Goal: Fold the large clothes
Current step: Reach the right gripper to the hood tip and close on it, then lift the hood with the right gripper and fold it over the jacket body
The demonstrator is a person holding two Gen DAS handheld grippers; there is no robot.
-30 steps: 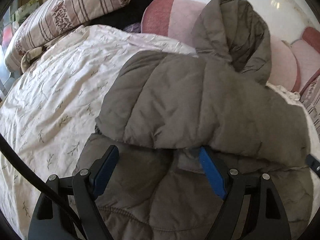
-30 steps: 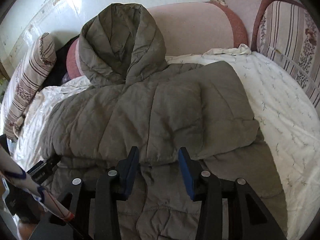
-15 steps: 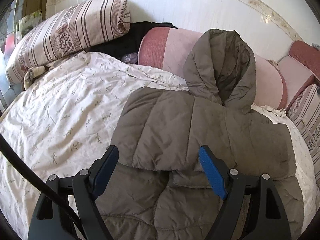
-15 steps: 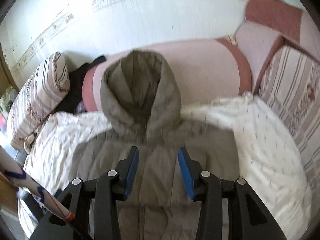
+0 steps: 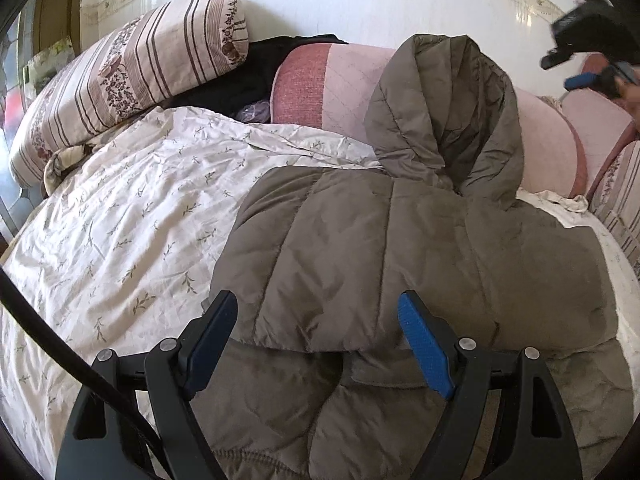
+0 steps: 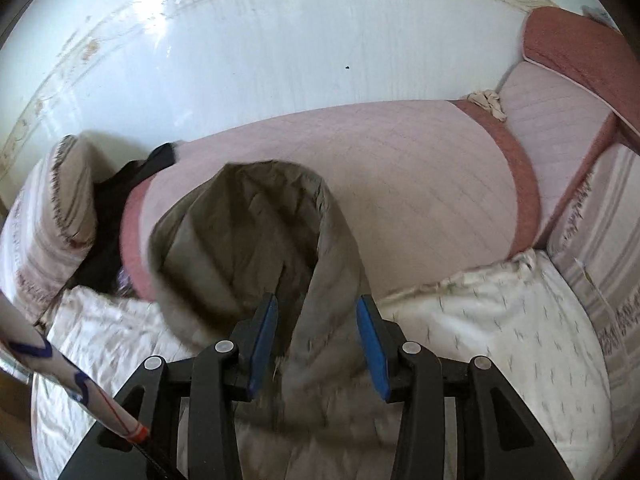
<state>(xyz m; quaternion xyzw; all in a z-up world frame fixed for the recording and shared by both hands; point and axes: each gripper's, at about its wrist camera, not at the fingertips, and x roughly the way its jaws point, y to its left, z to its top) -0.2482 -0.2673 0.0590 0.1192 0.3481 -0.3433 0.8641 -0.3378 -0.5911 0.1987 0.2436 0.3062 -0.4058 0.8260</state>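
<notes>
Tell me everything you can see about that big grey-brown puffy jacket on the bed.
The jacket is a quilted, padded coat in dull grey-brown, its thin shell creased. It lies spread on the floral white bedsheet, with one side or sleeve folded over its middle, leaving a stitched edge across the body. Its hood stands propped against the pink bolster cushion at the wall. The open left gripper hovers over the lower part; neither gripper holds it.
</notes>
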